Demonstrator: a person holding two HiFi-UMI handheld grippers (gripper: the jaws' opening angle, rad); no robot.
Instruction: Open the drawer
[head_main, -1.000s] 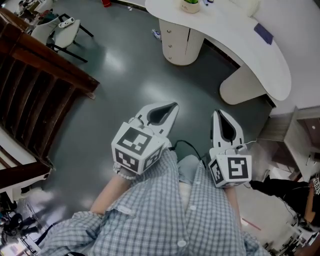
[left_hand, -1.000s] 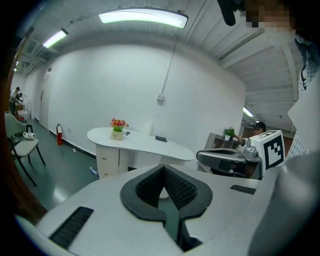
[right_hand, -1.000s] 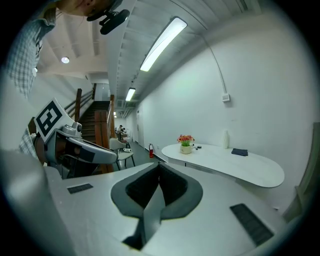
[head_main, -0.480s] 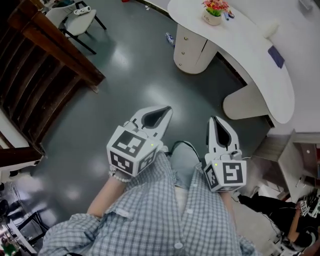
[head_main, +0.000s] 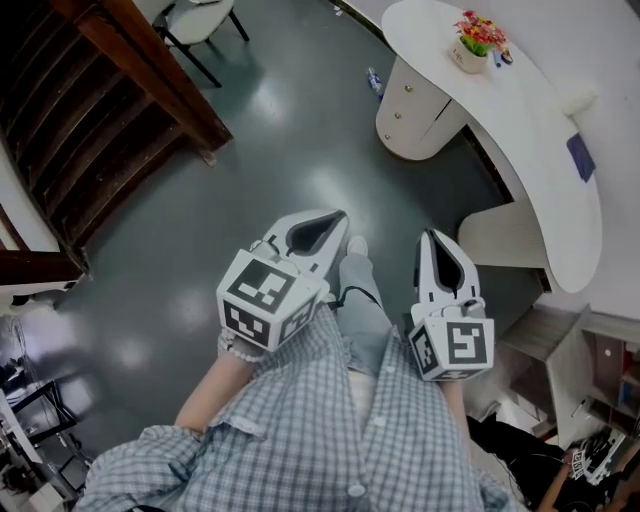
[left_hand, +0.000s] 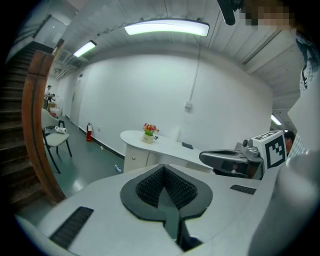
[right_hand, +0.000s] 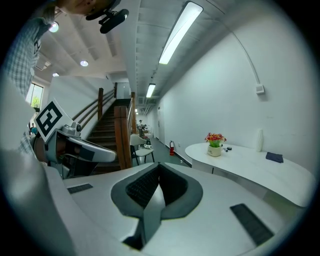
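The curved white desk (head_main: 530, 120) stands ahead to the right, and under its near end is a rounded drawer unit (head_main: 412, 108) with small knobs. In the left gripper view the same drawer unit (left_hand: 135, 159) shows far beyond the jaws. My left gripper (head_main: 336, 220) and right gripper (head_main: 432, 240) are held side by side over the grey floor, well short of the desk. Both are shut with nothing between the pads. The left gripper (left_hand: 162, 168) and the right gripper (right_hand: 159, 165) each show their pads meeting.
A pot of flowers (head_main: 472, 45) and a dark flat item (head_main: 580, 157) sit on the desk. A wooden staircase (head_main: 110, 110) rises at the left, with a white chair (head_main: 200, 18) beyond it. The person's leg and shoe (head_main: 356, 262) lie between the grippers. Cluttered shelving (head_main: 590, 400) stands at the right.
Both grippers have travelled across the floor toward the desk. In the head view the desk and drawer unit have slid to the right and the staircase up and left. Both jaws stayed shut.
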